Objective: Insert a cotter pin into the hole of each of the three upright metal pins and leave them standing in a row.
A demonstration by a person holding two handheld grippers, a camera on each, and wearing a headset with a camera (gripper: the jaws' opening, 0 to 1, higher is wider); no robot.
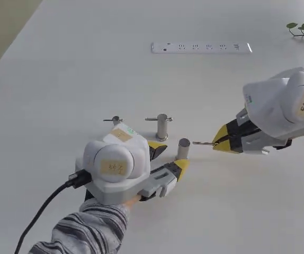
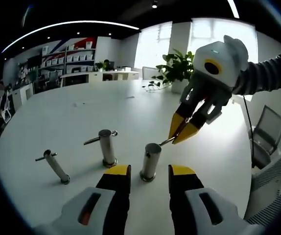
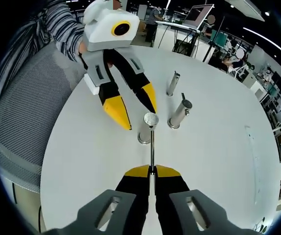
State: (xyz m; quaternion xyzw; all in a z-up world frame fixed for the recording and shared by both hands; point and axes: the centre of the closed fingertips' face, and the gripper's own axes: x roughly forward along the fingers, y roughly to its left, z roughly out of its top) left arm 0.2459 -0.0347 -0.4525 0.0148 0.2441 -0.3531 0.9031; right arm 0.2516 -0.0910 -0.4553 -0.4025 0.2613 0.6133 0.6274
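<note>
- Left gripper (image 2: pixel 149 172) released, jaws either side of the nearest metal pin (image 2: pixel 151 159)
- Right gripper (image 3: pixel 152 170) clenched on a cotter pin (image 3: pixel 152 147), its tip at that pin's top
- Middle pin (image 1: pixel 162 127) and far pin (image 1: pixel 116 120) stand on the table (image 1: pixel 88 79), each with a cotter pin through it

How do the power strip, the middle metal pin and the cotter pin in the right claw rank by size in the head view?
1. power strip, longest by far
2. middle metal pin
3. cotter pin, thinnest, its tail hidden inside the right claw
</note>
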